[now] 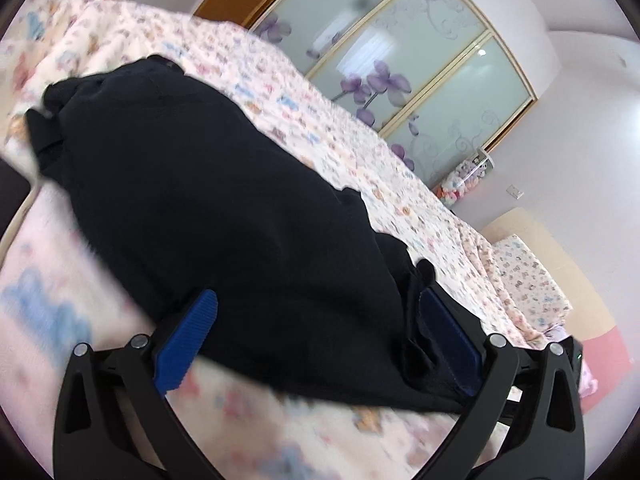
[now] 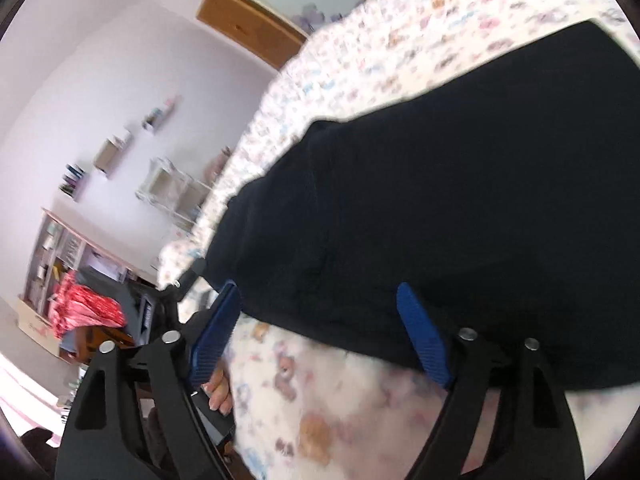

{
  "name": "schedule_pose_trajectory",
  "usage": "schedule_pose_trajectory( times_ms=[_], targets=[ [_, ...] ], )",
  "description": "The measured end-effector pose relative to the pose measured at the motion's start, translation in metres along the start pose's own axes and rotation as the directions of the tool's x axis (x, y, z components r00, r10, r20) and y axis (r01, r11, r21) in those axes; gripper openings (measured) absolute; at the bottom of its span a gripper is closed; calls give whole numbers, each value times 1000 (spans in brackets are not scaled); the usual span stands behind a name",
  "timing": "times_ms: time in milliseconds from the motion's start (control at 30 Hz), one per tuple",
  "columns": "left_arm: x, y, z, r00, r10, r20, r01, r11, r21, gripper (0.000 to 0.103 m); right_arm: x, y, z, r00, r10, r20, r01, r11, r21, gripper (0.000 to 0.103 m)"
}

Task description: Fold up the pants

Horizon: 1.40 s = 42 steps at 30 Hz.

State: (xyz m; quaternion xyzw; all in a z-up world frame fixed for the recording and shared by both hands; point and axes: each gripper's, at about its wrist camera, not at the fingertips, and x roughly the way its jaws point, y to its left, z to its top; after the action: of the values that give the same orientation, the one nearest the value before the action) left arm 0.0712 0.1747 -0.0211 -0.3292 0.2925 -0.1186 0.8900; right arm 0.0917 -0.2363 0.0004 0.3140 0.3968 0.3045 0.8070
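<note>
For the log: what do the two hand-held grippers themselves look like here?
Both match. The left hand-held gripper and right hand-held gripper have black plastic linkage arms with triangular cut-outs and silver pivot pins. Their fingers carry ribbed blue pads. No cables or markings show.

free: bedspread (image 1: 304, 92) beyond pants (image 1: 208, 200) | obstacle: wardrobe (image 1: 400, 56) behind bed

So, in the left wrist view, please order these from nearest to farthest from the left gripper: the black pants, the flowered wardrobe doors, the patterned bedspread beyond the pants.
1. black pants, between the open jaws of the left gripper.
2. bedspread, beyond the pants.
3. wardrobe doors, behind the bed, upper right.
</note>
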Motion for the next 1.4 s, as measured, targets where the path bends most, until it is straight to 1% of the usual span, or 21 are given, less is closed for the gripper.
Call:
schedule_pose_trajectory(
  times_ms=[67,133,200,233,300,367,500,633,667,700,800,833,900,967,1000,1067,1167,1233,1300,1333,1400],
  targets=[
    [-11,-4,-2,998,9,-62,-10,1000,-22,101,-16,-6,-1,999,-9,37,9,1000,5,88],
    [-18,-6,-2,995,23,-96,-27,999,-42,101,-33,-18,-3,997,-8,73,5,999,41,88],
    [-24,-3,2,992,23,-123,-34,995,-92,101,-43,-30,-3,996,-1,92,-7,996,86,88],
    [-23,2,5,990,21,-140,-41,989,-139,101,-45,-36,-4,995,5,102,-17,994,111,88],
    [-18,16,12,988,2,-153,-36,974,-225,101,-43,-37,-6,994,19,108,-33,991,126,88],
    [-12,29,19,987,14,-162,-61,956,-287,101,-42,-35,-9,994,22,106,-34,993,115,88],
    [1,42,36,987,38,-158,-90,938,-335,101,-47,-32,-17,996,25,91,-32,996,79,88],
    [14,55,49,983,17,-184,-90,916,-391,101,-57,-37,-22,992,55,110,-64,995,72,89],
    [11,53,52,985,7,-173,-75,918,-390,101,-59,-38,-23,991,61,116,-70,995,71,89],
    [8,46,56,989,-6,-150,-50,927,-371,100,-61,-38,-23,990,66,121,-75,995,68,89],
    [2,23,67,995,-2,-98,-25,963,-268,100,-66,-42,-27,986,82,142,-90,994,55,89],
    [4,21,69,995,8,-102,-35,965,-260,100,-68,-44,-29,985,89,151,-98,994,55,89],
    [12,28,71,993,36,-113,-67,955,-289,98,-71,-45,-30,981,103,164,-113,992,52,89],
    [16,39,73,993,49,-108,-81,942,-325,87,-73,-45,-32,978,116,173,-125,992,37,89],
    [16,45,73,993,53,-109,-87,937,-338,84,-73,-45,-33,977,120,176,-127,992,28,89],
    [22,61,72,991,44,-126,-92,912,-400,79,-74,-45,-34,975,130,180,-135,991,17,89],
    [35,82,73,988,21,-154,-95,866,-492,59,-74,-45,-36,971,142,190,-147,989,9,89],
    [39,90,75,988,21,-153,-100,841,-532,52,-74,-45,-37,970,149,194,-153,988,7,89],
    [39,89,78,988,44,-148,-117,839,-531,44,-74,-45,-38,968,155,198,-158,987,2,89],
    [40,86,80,986,69,-151,-138,846,-514,37,-74,-45,-39,967,160,200,-163,987,-1,90],
    [39,78,82,981,125,-151,-183,858,-480,29,-73,-47,-40,964,167,208,-170,985,-2,90]
  ],
)
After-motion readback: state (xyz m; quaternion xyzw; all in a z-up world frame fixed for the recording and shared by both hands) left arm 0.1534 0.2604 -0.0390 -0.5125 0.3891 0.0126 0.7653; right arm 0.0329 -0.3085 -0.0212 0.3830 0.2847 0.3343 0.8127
